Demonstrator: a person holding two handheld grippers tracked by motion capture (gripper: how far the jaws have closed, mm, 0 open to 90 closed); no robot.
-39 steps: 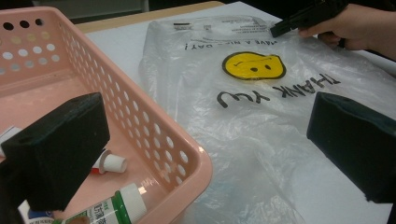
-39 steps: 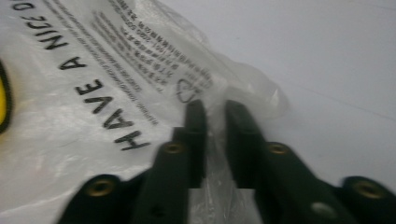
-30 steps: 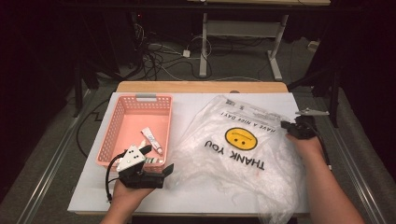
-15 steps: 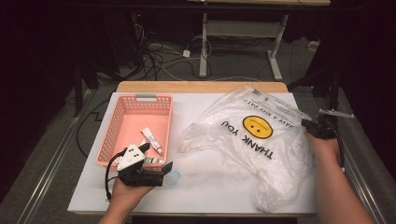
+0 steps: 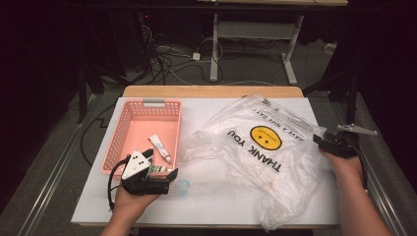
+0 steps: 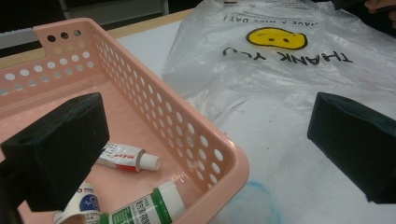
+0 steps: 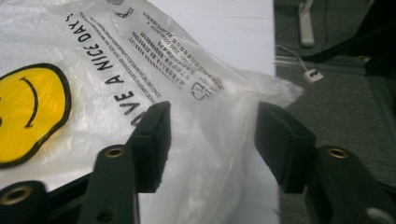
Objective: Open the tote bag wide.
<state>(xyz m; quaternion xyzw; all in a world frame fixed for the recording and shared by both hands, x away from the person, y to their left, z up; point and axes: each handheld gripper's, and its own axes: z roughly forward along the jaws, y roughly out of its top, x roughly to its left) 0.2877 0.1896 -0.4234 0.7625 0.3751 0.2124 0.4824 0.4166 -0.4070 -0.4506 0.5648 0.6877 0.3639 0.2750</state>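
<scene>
A clear plastic bag (image 5: 265,152) printed with a yellow smiley and "THANK YOU" lies spread over the right half of the white table. My right gripper (image 5: 319,141) is at the bag's right edge. Its jaws have just been opening, and in the right gripper view (image 7: 214,116) the bag's film (image 7: 70,93) lies loosely between the parted pads. My left gripper (image 5: 169,179) rests open at the near right corner of the pink basket (image 5: 140,130). In the left gripper view (image 6: 205,112) its jaws straddle the basket rim (image 6: 219,154) without holding anything.
Inside the basket lie small tubes: a white one with a red label (image 6: 123,156) and a green-capped one (image 6: 144,207). A blue stain (image 5: 183,186) marks the table beside the left gripper. The table's right edge drops off just past the right hand.
The right hand has moved to the right and dragged the bag with it toward the table's right edge. The right jaws have gone from shut to parted. The left gripper has stayed put.
</scene>
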